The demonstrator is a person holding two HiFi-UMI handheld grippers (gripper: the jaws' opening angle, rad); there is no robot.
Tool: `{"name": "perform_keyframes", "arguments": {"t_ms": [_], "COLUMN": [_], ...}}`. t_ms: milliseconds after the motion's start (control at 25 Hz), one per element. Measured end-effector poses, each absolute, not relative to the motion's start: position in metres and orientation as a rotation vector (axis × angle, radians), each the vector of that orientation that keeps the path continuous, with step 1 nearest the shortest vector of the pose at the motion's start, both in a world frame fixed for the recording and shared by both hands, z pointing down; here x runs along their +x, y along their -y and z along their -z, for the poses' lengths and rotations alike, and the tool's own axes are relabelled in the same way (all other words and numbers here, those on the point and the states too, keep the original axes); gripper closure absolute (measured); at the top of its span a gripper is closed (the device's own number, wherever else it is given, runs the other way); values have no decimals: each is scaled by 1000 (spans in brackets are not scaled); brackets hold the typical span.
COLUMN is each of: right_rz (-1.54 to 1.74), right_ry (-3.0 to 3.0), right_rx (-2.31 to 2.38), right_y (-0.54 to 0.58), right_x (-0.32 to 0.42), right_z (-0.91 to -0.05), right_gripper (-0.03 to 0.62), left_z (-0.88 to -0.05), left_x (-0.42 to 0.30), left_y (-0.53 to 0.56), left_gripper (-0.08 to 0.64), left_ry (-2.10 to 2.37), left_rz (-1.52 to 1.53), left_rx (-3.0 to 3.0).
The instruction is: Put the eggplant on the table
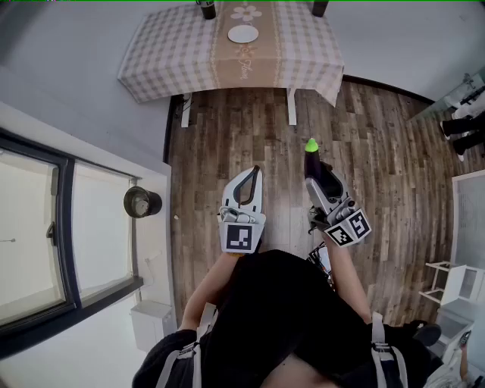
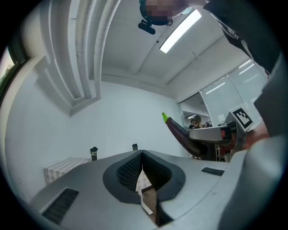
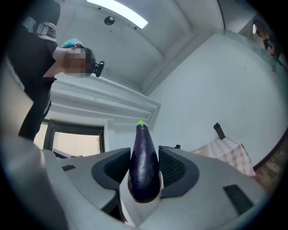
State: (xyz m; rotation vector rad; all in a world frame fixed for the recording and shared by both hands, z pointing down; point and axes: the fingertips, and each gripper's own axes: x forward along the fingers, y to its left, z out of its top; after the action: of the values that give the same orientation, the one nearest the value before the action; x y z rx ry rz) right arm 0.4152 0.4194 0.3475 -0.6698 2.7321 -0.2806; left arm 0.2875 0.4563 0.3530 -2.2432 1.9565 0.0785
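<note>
A dark purple eggplant (image 1: 314, 161) with a green cap sticks forward and slightly upward out of my right gripper (image 1: 320, 176), which is shut on its thick end. In the right gripper view the eggplant (image 3: 144, 161) fills the gap between the jaws of that gripper (image 3: 144, 173). My left gripper (image 1: 252, 176) is level beside it, shut and empty; in its own view the pads (image 2: 139, 173) meet. The table (image 1: 303, 45) with a checked cloth and beige runner stands ahead across the wooden floor, well away from both grippers. The left gripper view also catches the eggplant (image 2: 180, 131) at right.
On the table sit a white plate (image 1: 243, 34) and two dark bottles (image 1: 206, 9) (image 1: 319, 7). A window and a ledge with a round dark object (image 1: 142, 201) lie at left. White shelving (image 1: 455, 280) stands at right, and a person's legs (image 1: 462, 125) show at the far right.
</note>
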Motion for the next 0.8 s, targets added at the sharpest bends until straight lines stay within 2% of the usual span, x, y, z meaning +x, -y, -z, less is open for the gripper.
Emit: {"name": "perform_keyframes", "arguments": {"t_ms": [520, 800], "right_rz": [283, 247], "right_ry": [-2633, -2651], "right_rx": [-731, -775], "right_y": [-353, -315], "right_x": [305, 274], "right_z": [-330, -331], "right_gripper": [388, 388], "left_z": [-354, -356], "left_x": [161, 120], "left_y": [-399, -362], "left_gripper": [566, 566], "left_ry": [-1885, -1885], "left_rz": [-138, -183], "left_rx": [-2316, -2310]}}
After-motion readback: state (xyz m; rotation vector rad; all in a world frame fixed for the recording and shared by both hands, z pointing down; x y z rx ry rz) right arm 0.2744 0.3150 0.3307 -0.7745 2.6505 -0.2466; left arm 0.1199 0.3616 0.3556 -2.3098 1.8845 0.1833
